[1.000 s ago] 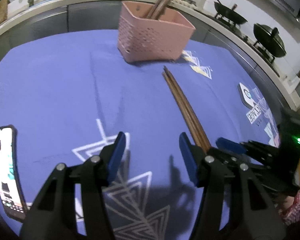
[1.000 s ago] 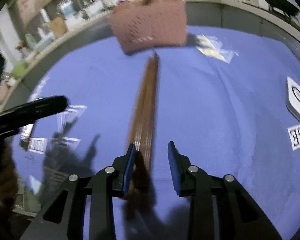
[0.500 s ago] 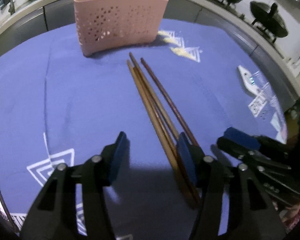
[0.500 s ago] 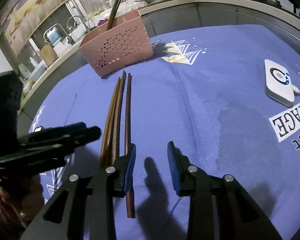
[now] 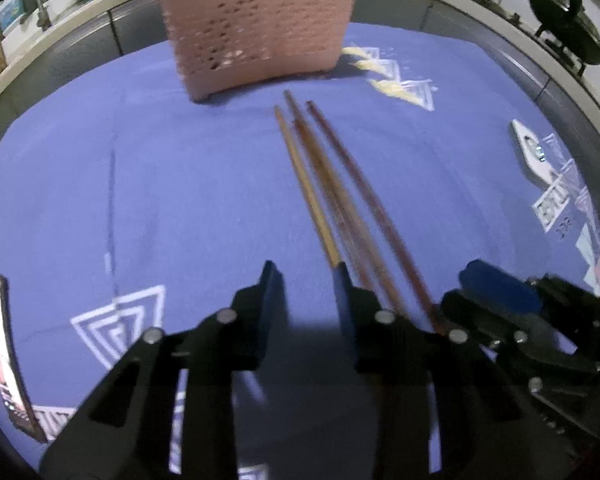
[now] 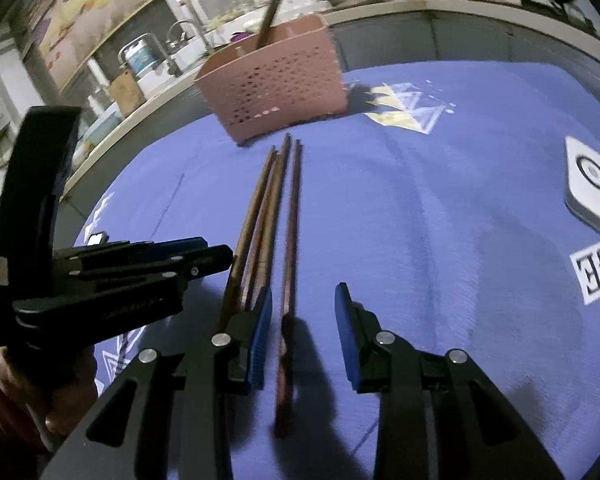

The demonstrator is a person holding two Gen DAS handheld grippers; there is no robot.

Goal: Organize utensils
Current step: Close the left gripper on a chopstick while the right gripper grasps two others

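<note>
A few chopsticks already stand in the pink basket point(image 6: 276, 80), so the sorting looks partly done. Four chopsticks point(image 6: 272, 208) lie loose on the blue-covered worktop point(image 6: 440, 240), ahead of both tools and pointing toward the basket. The right tool point(image 6: 303, 320) is released, its jaws straddling the rightmost stick. The left tool point(image 5: 306, 300) is also released, the sticks just off its right finger. None is lifted yet.

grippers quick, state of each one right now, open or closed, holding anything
Left claw: open, holding nothing.
Right claw: open, holding nothing; one chopstick lies on the cloth between its fingers.
</note>
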